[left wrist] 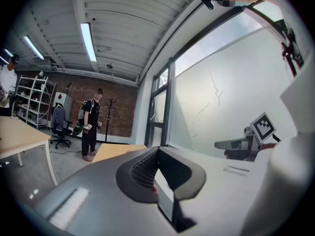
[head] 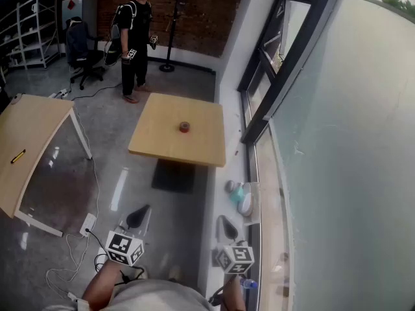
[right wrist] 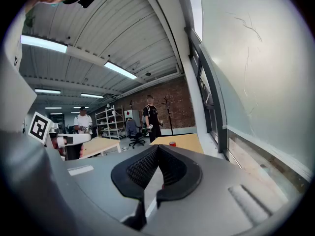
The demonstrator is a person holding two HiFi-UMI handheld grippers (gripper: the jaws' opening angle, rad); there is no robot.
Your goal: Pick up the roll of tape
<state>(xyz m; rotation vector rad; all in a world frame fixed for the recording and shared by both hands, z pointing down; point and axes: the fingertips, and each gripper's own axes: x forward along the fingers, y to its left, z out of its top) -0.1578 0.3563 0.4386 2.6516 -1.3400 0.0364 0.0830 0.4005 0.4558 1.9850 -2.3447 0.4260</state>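
Left gripper (head: 139, 214) clenched, jaw tips pressed together, nothing between them. In the left gripper view its dark ribbed pads (left wrist: 142, 170) meet at the far tip, and only a narrow slot shows behind that tip. It touches nothing and is held in the air over the grey floor (head: 123, 173), pointing roughly level.

Right gripper (head: 224, 221) reads the same. In the right gripper view the pads (right wrist: 140, 167) come together at the tip, grasping nothing and touching nothing. It sits just beside the left gripper, on the side near the window sill (head: 249, 219). Each gripper carries a marker cube (head: 124, 248) at its back end.

Roll of tape (head: 185, 127), red, lies flat on the square wooden tabletop (head: 159, 138), well ahead of both grippers and well apart from them. It is roughly in line with the gap between the two. In the right gripper view the roll of tape (right wrist: 172, 143) shows just above and slightly right of the closed tips, far off on the tabletop (right wrist: 187, 141). There is open floor and a dark mat (head: 174, 175) between the grippers and that tabletop.

Beyond the tabletop, further from the grippers, stands a person (head: 135, 41) in dark clothes holding grippers of their own. An office chair (head: 81, 47) is beside that person. Off to the left gripper's side is a second tabletop (head: 32, 135) with a yellow pen (head: 18, 155) on it. Glass window wall (head: 343, 141) runs along the right gripper's side.
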